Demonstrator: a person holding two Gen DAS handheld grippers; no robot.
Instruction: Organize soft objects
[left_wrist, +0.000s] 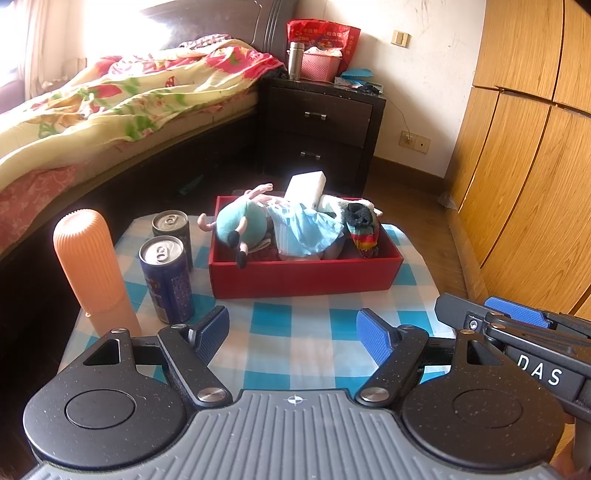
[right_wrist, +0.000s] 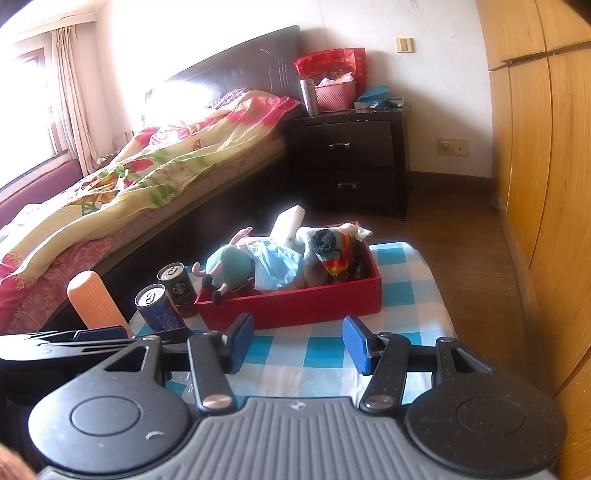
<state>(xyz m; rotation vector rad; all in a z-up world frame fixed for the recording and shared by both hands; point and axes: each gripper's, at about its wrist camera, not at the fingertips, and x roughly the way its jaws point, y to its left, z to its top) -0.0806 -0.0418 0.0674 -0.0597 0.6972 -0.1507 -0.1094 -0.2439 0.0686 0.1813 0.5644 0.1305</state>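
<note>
Both my grippers, left (left_wrist: 291, 334) and right (right_wrist: 298, 341), hang spread and empty; ahead, the red box (left_wrist: 303, 275) holds light, squashy toys (left_wrist: 243, 221); pinch a plump belly.

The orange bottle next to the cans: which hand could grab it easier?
Probably the left. The orange bottle stands just beside the open, empty left gripper, on its side of the table. The right gripper, also empty, would have to reach across the left one.
</note>
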